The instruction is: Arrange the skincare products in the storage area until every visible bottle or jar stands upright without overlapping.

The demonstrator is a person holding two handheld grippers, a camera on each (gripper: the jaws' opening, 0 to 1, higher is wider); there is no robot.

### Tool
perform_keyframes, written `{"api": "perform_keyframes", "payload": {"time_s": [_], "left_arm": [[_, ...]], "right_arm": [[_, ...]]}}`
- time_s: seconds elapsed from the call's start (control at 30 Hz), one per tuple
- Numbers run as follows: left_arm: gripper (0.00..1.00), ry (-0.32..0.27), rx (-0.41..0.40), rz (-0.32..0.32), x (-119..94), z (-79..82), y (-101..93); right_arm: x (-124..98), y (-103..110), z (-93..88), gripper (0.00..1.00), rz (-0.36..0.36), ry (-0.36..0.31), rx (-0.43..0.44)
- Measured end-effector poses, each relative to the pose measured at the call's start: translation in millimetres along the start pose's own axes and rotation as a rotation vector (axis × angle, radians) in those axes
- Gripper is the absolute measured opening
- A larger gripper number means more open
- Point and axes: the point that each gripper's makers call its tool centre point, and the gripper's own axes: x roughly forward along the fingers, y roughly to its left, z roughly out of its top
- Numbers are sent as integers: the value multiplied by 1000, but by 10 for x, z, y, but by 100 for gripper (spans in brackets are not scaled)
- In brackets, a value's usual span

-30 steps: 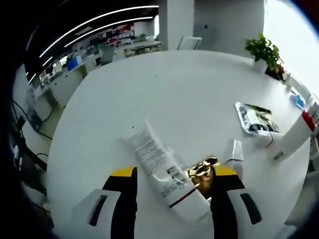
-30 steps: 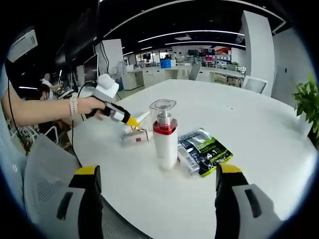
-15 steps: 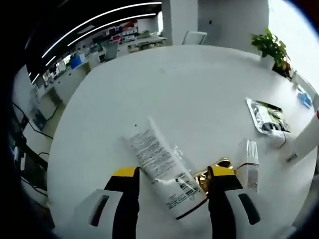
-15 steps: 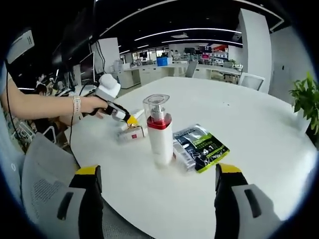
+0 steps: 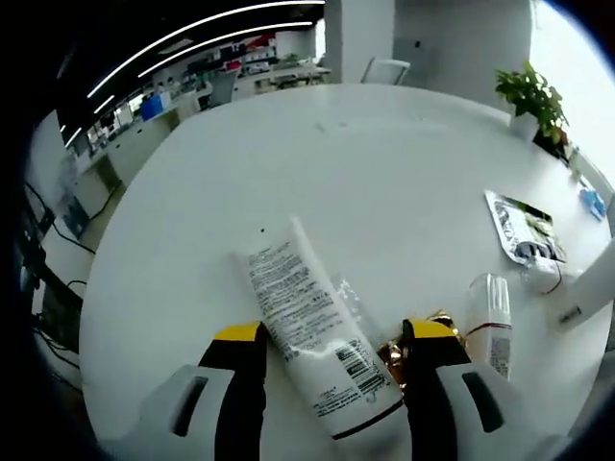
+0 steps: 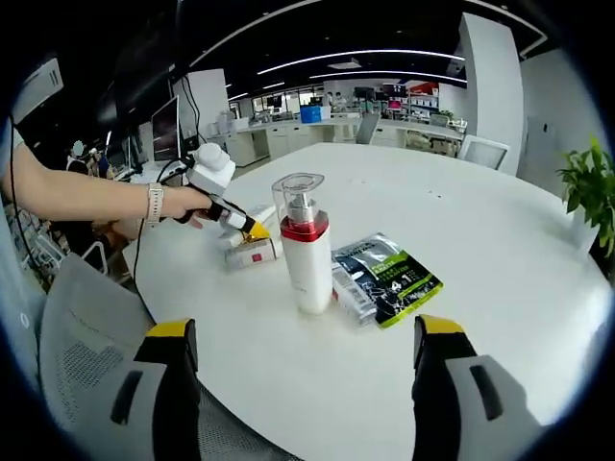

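The left gripper view looks down on a white tube lying flat on the table, between the spread jaws of the left gripper, with a gold jar by the right jaw and a small bottle lying beyond. The right gripper view adds an upright pump bottle beside a foil sachet, and the right gripper open, holding nothing.

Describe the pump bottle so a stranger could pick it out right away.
On the round white table, look beside the green-and-black sachet. The pump bottle stands upright there, white with a red collar and clear cap, while the tube lies flat.
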Motion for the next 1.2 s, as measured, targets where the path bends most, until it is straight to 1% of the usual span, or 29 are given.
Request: {"api": "perform_keyframes", "payload": {"time_s": [0.03,0.1,0.17,0.27,0.57,0.6,0.63,0.67,0.7,0.8,0.83,0.93,0.97,1.07,1.2], "left_arm": [[54,2,-1,1,0,2,1],[47,3,-1,2,-6,6,10],[41,-6,12,-13,-11,6,-6],[39,-3,16,-16,-1,11,-6],[37,-4,48,-36,-5,19,-22],[36,-1,56,-37,-8,18,-22],[30,-4,64,-37,-23,37,-27],[30,-14,82,-37,1,68,-42],[30,-3,73,-36,6,50,-55],[29,-3,74,-43,-14,40,-30],[28,-2,80,-40,-3,38,-4],[27,-9,107,-34,-12,47,-13],[26,-7,104,-37,-26,39,-23],[25,20,25,-72,-71,-17,-35],[24,26,-8,-71,-110,-48,22]], "right_arm": [[4,4,1,93,1,1,-1],[10,8,5,93,1,2,-5],[12,6,5,93,0,3,-8],[8,-4,-6,93,-5,8,-11],[-4,-6,-33,92,-4,14,-8],[-4,-4,-34,92,-4,14,-9],[-2,-2,-37,92,-3,16,-7],[-2,0,-39,92,-3,16,-7],[-1,2,-39,92,-3,16,-7],[2,8,-35,92,0,17,-10],[3,8,-35,92,0,17,-11],[-2,5,-24,91,-1,15,-12],[-4,5,-23,91,0,15,-12],[-8,0,-25,91,-1,17,-17],[-8,6,-17,91,2,15,-18]]}}
